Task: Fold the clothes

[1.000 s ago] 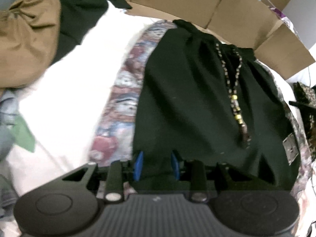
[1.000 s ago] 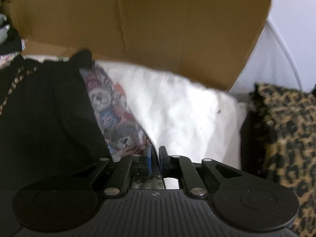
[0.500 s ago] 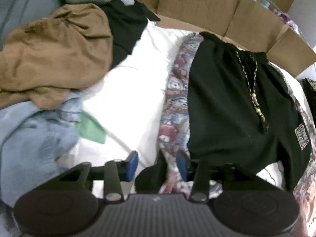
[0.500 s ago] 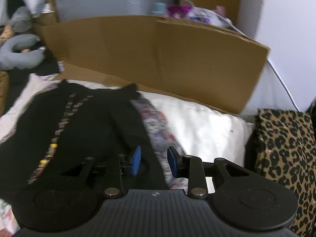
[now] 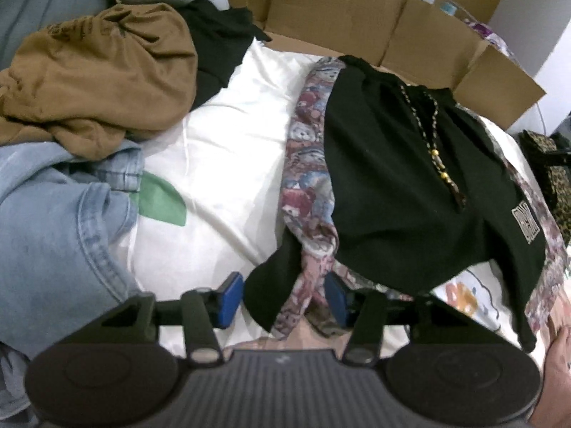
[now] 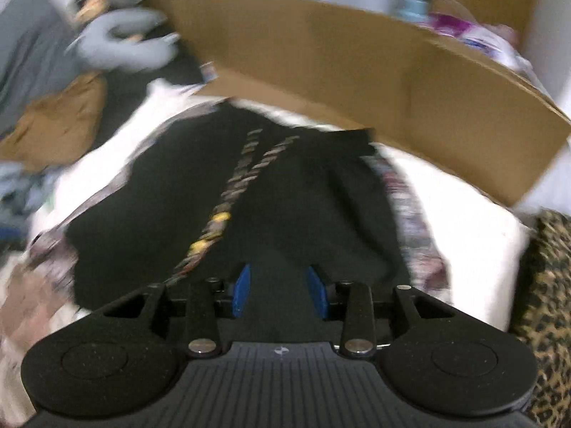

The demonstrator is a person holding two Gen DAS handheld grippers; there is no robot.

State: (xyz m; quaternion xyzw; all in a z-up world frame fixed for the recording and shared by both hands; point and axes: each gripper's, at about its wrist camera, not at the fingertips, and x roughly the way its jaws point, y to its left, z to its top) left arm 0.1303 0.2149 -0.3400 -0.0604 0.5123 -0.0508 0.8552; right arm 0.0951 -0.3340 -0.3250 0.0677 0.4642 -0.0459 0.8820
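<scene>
The black shorts (image 5: 410,178) lie spread flat in the centre and right of the left wrist view, on top of a teddy-bear print garment (image 5: 307,164) whose patterned edge shows along their left side and again along the right. A beaded drawstring (image 5: 437,142) runs down from the waistband at the top, and a small white logo patch (image 5: 524,221) sits near the lower right hem. Both pieces rest on a white sheet (image 5: 221,149) with a green leaf shape (only partly showing beside the denim). The left gripper (image 5: 283,297) has its blue-padded jaws spread wide, with a black hem corner and a twist of the print fabric lying between them, neither pad pressed to the cloth. The right gripper (image 6: 280,289) is likewise spread, its pads apart over the lower middle of the shorts (image 6: 285,196); that view is blurred, so whether the pads touch the fabric cannot be told. The far right of the print garment is cut off by a leopard-print item (image 6: 546,285), and a bit of a person's skin shows at the lower right corner of the left view. A brown garment (image 5: 96,82) and light blue jeans (image 5: 60,235) crowd the left of the frame, and a cardboard box wall (image 6: 357,64) closes the top. Bare sheet lies between the jeans and the print fabric.
</scene>
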